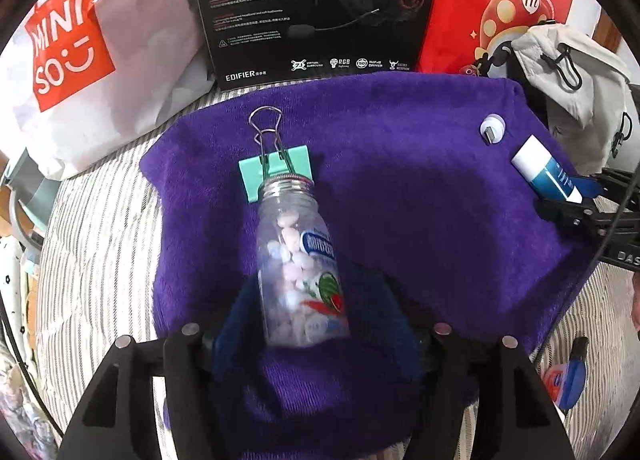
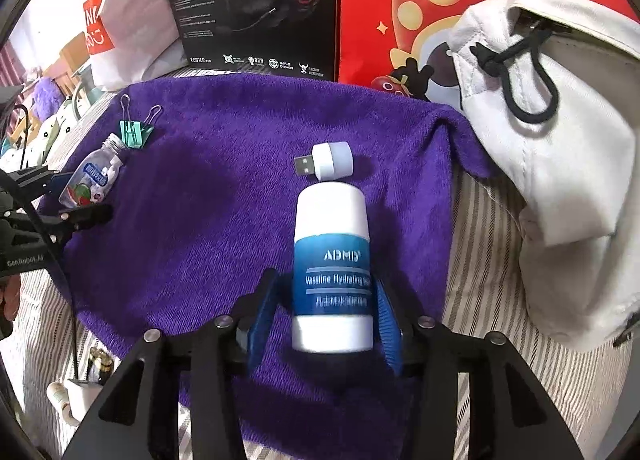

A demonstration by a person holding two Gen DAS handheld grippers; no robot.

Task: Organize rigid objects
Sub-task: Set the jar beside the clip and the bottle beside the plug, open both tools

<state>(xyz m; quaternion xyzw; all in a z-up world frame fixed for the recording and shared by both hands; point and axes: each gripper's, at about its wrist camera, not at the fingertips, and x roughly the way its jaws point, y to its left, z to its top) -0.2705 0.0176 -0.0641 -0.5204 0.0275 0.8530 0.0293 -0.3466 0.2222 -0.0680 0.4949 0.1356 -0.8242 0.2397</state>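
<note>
Four small things on one purple towel point(image 1: 400, 163), left wrist view: one clear bottle point(image 1: 298, 260) of pale candies, one teal binder clip point(image 1: 276, 167), one white USB plug point(image 1: 492, 128), one blue-and-white tube point(image 1: 546, 169); bottle lies on its side, threaded neck uncapped and touching the clip, watermelon label up; left hand-held gripper point(image 1: 316, 316) released, blue pads standing clear either side of the bottle's base; tube at the towel's right edge, between the other gripper's fingers; behind the towel one Miniso bag point(image 1: 76, 59), one black headset box point(image 1: 316, 7), one red carton point(image 1: 496, 3), one white cap point(image 1: 576, 71).

Right wrist view: same four things, though two teal binder clips point(image 2: 136, 132) show here, side by side near the bottle point(image 2: 94, 177) at far left; tube point(image 2: 332, 268) lies lengthwise, white ends, blue label band; USB plug point(image 2: 324, 163) just beyond its top; right hand-held gripper point(image 2: 330, 312) released, pads flanking the tube's lower half with slim gaps; left hand-held gripper point(image 2: 76, 199) straddles the bottle.
</note>
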